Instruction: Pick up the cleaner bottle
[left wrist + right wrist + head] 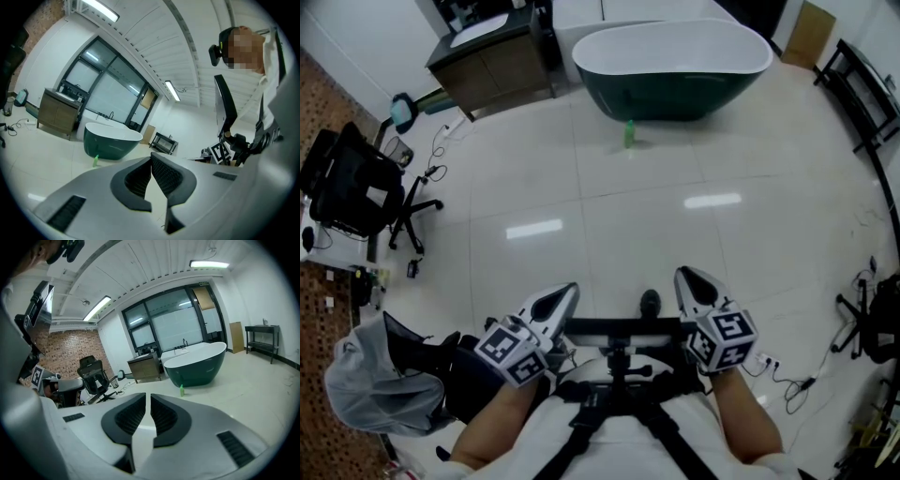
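Left tongs (555,302): pressed fully together, nothing between the pads. Right tongs (695,281): all but together, only a thin slit showing between the pads, likewise empty. Both held low at the bottom centre of the head view, close against the body, tips aimed up-frame toward the tub. Judged a carrying posture for the approach rather than a reach, with no reason to open so far from the target.

Outward from there: a wide stretch of glossy white tiled floor (609,206), bare between tongs and target. Small green plastic cleaner bottle (629,133): upright on that floor in the upper middle of the head view, just in front of the dark green oval bathtub with a white inside (694,94), well apart from both tongs. Probably parked there for scrubbing the tub.

Count: two tongs, one cleaner bottle, one bathtub. Also one brown wooden vanity cabinet (492,67) at upper left, one black office chair (356,183) at the left edge and one black metal rack (862,89) at upper right.
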Available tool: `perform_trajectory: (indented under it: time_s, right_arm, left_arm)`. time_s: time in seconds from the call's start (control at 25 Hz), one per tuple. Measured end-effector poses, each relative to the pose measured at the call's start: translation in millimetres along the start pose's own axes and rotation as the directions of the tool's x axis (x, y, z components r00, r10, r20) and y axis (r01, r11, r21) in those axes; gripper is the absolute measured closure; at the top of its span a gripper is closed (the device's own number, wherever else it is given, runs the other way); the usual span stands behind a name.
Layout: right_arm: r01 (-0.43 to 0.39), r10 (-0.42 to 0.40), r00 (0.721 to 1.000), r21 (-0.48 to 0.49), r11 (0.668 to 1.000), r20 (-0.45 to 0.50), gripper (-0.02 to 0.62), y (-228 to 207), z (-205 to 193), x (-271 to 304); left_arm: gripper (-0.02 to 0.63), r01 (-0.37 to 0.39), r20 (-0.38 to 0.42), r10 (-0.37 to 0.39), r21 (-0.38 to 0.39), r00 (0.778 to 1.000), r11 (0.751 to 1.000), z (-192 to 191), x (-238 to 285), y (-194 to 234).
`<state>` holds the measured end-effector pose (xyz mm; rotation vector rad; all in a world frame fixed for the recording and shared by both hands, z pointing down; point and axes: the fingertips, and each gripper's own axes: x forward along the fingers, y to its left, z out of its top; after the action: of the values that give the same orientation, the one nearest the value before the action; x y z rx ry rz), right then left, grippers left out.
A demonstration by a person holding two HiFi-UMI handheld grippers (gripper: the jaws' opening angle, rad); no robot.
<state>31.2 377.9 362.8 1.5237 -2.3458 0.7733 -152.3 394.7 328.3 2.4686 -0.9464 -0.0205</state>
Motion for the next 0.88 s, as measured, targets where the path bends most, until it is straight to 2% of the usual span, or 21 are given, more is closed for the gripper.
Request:
perform_trajectory:
  time_s: [0.32, 0.6, 0.88]
  right_arm:
    - [-0.060, 0.060, 0.998, -0.013, 0.998, -0.018, 0.566, -55.9, 41.7, 39.9]
    - [-0.137, 0.136, 0.990, -0.014, 0.990, -0.033, 0.566, -86.6, 66.9, 59.6]
    - [-0.143, 0.142, 0.990, -0.010, 0.990, -0.023, 0.566, -115.3, 84.1, 71.1]
  left_arm:
    - [0.606, -0.052, 0.011, 0.052, -0.002, 0.999, 0.999, 22.6, 73.7, 11.5]
    - [0.606, -0.093, 0.028, 0.094, -0.015, 0.995, 0.996, 38.2, 119.9, 11.7]
    - [0.606, -0.094, 0.011, 0.094, -0.007, 0.995, 0.996, 49.9, 157.7, 11.4]
